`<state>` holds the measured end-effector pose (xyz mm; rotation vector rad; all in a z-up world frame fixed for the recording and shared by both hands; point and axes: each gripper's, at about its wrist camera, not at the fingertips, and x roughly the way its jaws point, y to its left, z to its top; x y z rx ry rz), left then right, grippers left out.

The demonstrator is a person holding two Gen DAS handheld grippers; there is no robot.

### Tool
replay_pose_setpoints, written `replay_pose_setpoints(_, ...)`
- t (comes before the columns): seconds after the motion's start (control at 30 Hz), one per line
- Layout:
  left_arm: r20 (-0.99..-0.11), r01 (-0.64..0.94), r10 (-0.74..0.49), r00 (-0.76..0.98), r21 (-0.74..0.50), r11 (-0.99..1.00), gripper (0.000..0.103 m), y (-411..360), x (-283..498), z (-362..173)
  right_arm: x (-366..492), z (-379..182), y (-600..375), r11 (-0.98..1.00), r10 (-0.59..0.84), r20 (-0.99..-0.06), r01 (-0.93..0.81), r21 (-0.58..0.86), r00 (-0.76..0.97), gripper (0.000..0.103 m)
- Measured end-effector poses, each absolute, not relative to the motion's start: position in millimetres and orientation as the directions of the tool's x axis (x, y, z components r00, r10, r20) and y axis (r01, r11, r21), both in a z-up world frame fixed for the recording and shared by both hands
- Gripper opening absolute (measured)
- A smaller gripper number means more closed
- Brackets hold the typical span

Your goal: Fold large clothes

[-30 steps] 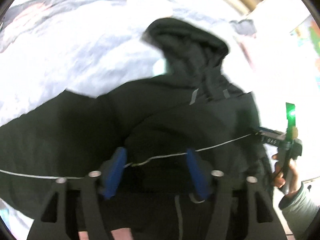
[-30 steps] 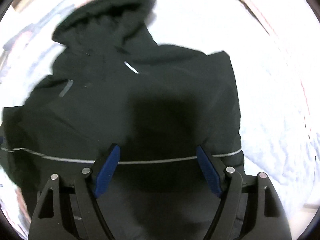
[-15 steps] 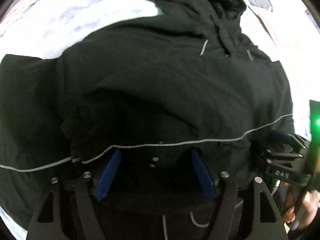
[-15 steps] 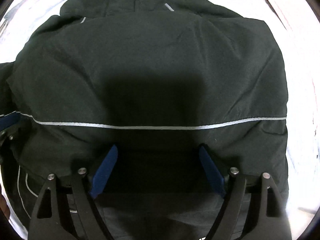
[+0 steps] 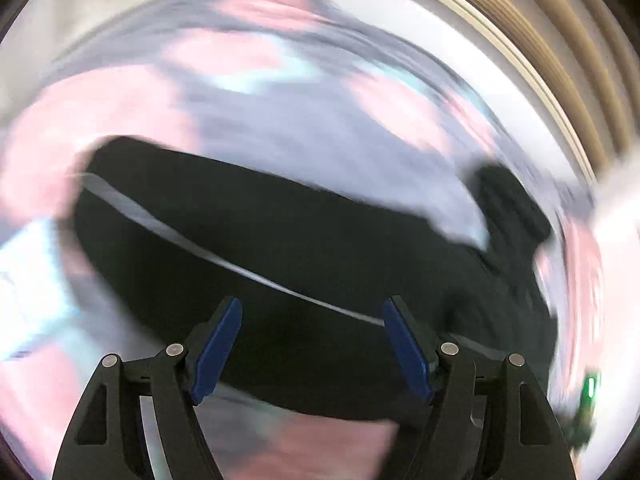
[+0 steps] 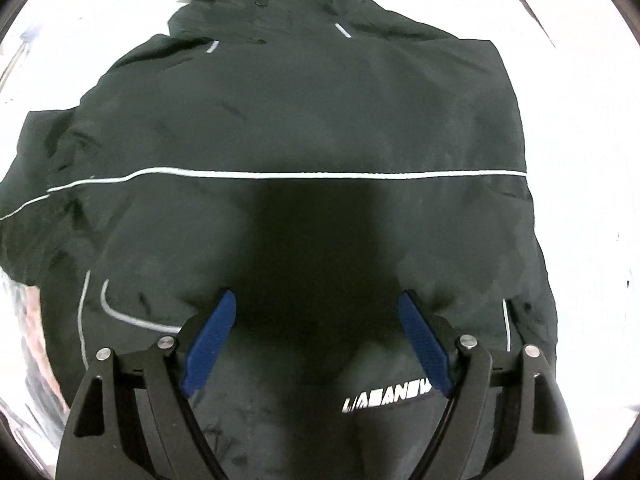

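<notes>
A large black hooded jacket (image 6: 320,120) with a thin white stripe across it lies flat on a white bed surface, hood at the top. My right gripper (image 6: 316,300) is open and empty just above the jacket's lower body, near a white logo (image 6: 386,400). In the blurred left wrist view, the jacket's sleeve (image 5: 260,248) stretches out to the left. My left gripper (image 5: 312,308) is open and empty above it.
The white bed surface (image 6: 580,140) surrounds the jacket. A pink, blue and white patterned cover (image 5: 280,80) lies beyond the sleeve. A striped beige wall or headboard (image 5: 560,60) shows at the upper right. A green light (image 5: 590,386) shows at the lower right.
My left gripper has swung fast to the left, from the jacket's body to its outstretched sleeve. My right gripper has drawn back toward the hem, so the logo now shows.
</notes>
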<state>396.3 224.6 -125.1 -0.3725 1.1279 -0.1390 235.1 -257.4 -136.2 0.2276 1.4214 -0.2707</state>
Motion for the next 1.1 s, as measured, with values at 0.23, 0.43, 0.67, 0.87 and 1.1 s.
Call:
replay_pose_setpoints(0.23,-0.852,-0.302,-0.215,0.477,-0.389,0.870,0.075,368.4,439.5,-149.2,241.8,-112.1,-234.8,0.947,-0.069,-0.988,0.321,-0.020,0.140,0.085)
replay_pose_setpoints(0.43,-0.884,-0.331,-0.255,0.392,-0.394,0.857,0.075,397.5,478.4,-199.7,239.3,-121.5,-194.3,0.948,-0.063,-0.992,0.318,-0.024,0.113,0.085)
replay_pose_setpoints(0.67,-0.914,-0.312,-0.239,0.329,-0.344,0.885,0.075,396.6,497.8,-231.4,249.6,-118.8,-175.9,0.954,-0.061,-0.992,0.299,-0.026,0.108,0.085)
replay_pose_setpoints(0.87,-0.904,-0.185,-0.194,0.381,-0.280,0.942,0.039,372.2,494.9,-214.0,252.8,-135.9,-167.6,0.954,-0.052,-0.994,0.299,-0.021,0.097,0.085)
replay_pose_setpoints(1.1,-0.833,-0.046,-0.229,0.504,-0.291,0.956,0.028,340.8,472.6,-152.5,257.2,-143.3,-178.7,0.954,-0.040,-0.993,0.298,-0.007,0.107,0.085)
